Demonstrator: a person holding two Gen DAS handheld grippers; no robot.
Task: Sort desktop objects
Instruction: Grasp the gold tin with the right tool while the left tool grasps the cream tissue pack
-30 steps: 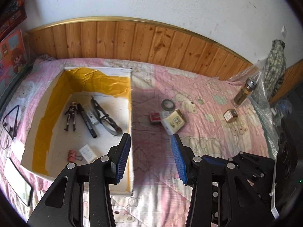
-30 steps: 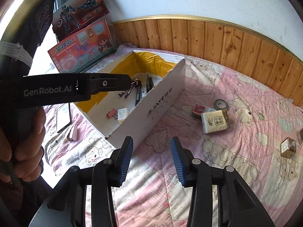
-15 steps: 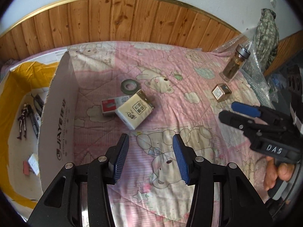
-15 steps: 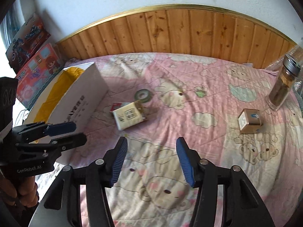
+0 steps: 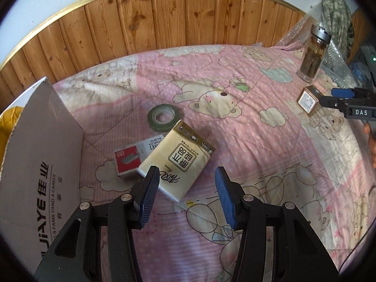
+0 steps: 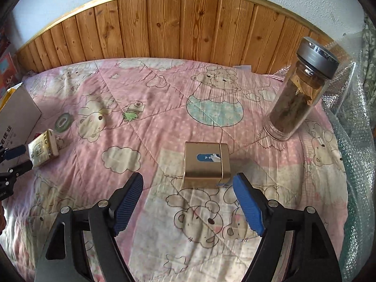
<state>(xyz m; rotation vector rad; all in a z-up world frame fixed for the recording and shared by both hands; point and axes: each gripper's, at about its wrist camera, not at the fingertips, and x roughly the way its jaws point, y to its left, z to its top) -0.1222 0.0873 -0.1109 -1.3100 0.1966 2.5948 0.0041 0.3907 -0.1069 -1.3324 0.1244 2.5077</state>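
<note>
A pink quilt [image 6: 145, 108] printed with cartoon bears covered the surface, backed by a wooden panel wall [image 6: 178, 23] with a gold trim. The gold tin box [image 6: 205, 164] sat on the quilt, and I take it as my landmark. My right gripper [image 6: 188, 202] hovered just in front of it, its blue pads still spreading wider, nothing between them and the tin beyond their tips, untouched. Behind the tin and to its right stood a glass bottle [image 6: 296, 98] with a grey lid and brown contents, upright on the quilt, near crinkled bubble wrap [image 6: 352, 127].

Well to the left of the tin lay a cream tissue pack [image 5: 178, 162]. My left gripper [image 5: 185, 197] hung over its near end, pads apart and gripping nothing; whether the left pad touched the pack I could not tell. A red and grey staples box [image 5: 135, 154] lay touching the pack's left side, partly tucked under it, and a roll of green tape [image 5: 163, 117] lay flat just behind both. Farther left from the tin stood the white wall of a cardboard box [image 5: 40, 164] with printed lettering, yellow showing inside it. In the left view the tin appeared at the far right, with the tips of my right gripper just beside it.
</note>
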